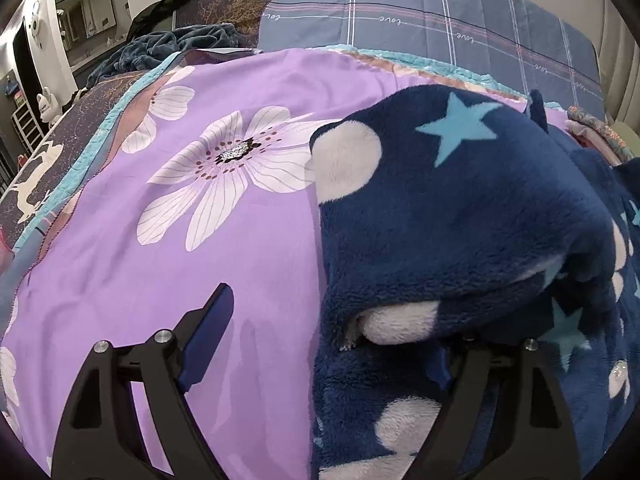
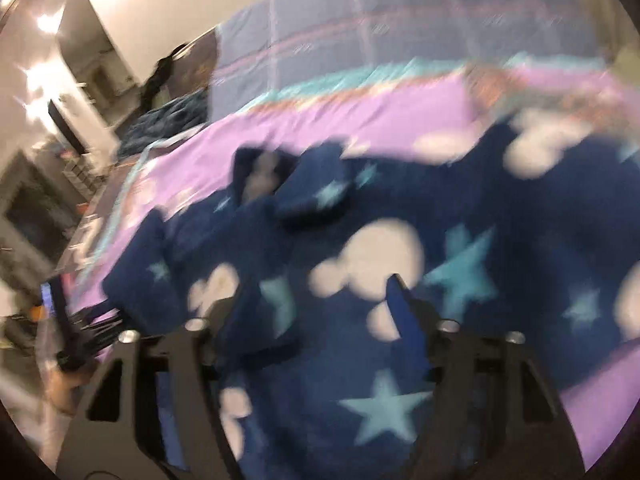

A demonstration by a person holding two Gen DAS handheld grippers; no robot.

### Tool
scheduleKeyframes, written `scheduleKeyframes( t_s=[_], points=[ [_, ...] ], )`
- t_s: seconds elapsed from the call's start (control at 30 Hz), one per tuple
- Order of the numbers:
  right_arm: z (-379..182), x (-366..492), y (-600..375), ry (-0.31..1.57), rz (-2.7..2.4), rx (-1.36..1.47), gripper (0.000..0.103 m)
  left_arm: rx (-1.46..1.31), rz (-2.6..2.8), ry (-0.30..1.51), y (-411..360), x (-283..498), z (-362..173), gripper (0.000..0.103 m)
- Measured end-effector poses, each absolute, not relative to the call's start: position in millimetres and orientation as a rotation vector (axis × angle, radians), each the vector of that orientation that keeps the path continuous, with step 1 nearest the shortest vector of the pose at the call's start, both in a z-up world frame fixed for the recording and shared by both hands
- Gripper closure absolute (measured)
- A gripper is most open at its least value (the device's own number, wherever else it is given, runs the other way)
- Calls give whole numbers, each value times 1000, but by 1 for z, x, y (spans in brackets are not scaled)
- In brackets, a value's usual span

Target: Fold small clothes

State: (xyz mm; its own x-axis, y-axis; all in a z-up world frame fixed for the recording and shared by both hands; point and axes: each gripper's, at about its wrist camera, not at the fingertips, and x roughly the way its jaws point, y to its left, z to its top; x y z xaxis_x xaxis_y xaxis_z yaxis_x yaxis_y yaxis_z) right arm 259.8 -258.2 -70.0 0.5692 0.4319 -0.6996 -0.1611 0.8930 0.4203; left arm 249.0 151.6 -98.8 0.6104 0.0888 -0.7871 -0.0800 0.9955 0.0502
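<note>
A navy fleece garment [image 1: 460, 208] with pale blue stars and white blobs lies bunched on the purple flowered bedspread [image 1: 168, 272]. My left gripper [image 1: 336, 320] stands open at the garment's left edge. Its left finger [image 1: 212, 328] rests over bare bedspread, clear of the cloth, while a fleece fold covers its right finger. The right wrist view is blurred. There the same fleece [image 2: 500, 216] spreads wide beneath my right gripper [image 2: 308, 300], whose jaws stand apart. A small fold of fleece [image 2: 256, 320] lies by its left side, and the right finger [image 2: 400, 304] shows above the cloth.
A grey-blue checked pillow [image 1: 432, 12] lies at the head of the bed. A dark blue blanket [image 1: 160, 50] is heaped at the far left. The bed's left edge [image 1: 36, 184] drops to a room with shelves. A hand [image 2: 68, 384] shows at lower left.
</note>
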Motion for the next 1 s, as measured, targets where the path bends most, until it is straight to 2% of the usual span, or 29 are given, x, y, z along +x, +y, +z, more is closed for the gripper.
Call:
scheduleKeyframes(
  t_s=[0.17, 0.2, 0.27, 0.37, 0.5, 0.6, 0.67, 0.83, 0.87, 0.9, 1.0],
  points=[
    [-110, 278, -218, 1062, 397, 385, 34, 8, 114, 915, 152, 250, -101, 15],
    [-111, 280, -212, 1050, 375, 383, 38, 3, 115, 915, 153, 250, -102, 15],
    [-107, 282, -204, 1024, 364, 350, 95, -10, 117, 910, 155, 250, -101, 15],
    [-74, 266, -214, 915, 330, 365, 97, -43, 137, 898, 163, 248, -99, 17],
    [-24, 226, -236, 731, 149, 215, 97, -97, 136, 904, 172, 247, -100, 18],
    [-45, 225, -251, 843, 89, 147, 95, -55, 148, 902, 166, 247, -99, 18],
    [-71, 230, -262, 933, 48, 161, 83, -47, 141, 899, 165, 245, -97, 18],
    [-80, 226, -285, 923, 60, 301, 78, -34, 94, 894, 166, 229, -82, 18],
    [-75, 227, -286, 907, 68, 302, 76, -24, 82, 882, 164, 224, -77, 20],
    [-69, 227, -286, 899, 80, 299, 74, -16, 56, 862, 161, 217, -67, 27],
    [-59, 236, -265, 893, 147, 249, 55, -56, -37, 778, 156, 202, -38, 37]
  ],
)
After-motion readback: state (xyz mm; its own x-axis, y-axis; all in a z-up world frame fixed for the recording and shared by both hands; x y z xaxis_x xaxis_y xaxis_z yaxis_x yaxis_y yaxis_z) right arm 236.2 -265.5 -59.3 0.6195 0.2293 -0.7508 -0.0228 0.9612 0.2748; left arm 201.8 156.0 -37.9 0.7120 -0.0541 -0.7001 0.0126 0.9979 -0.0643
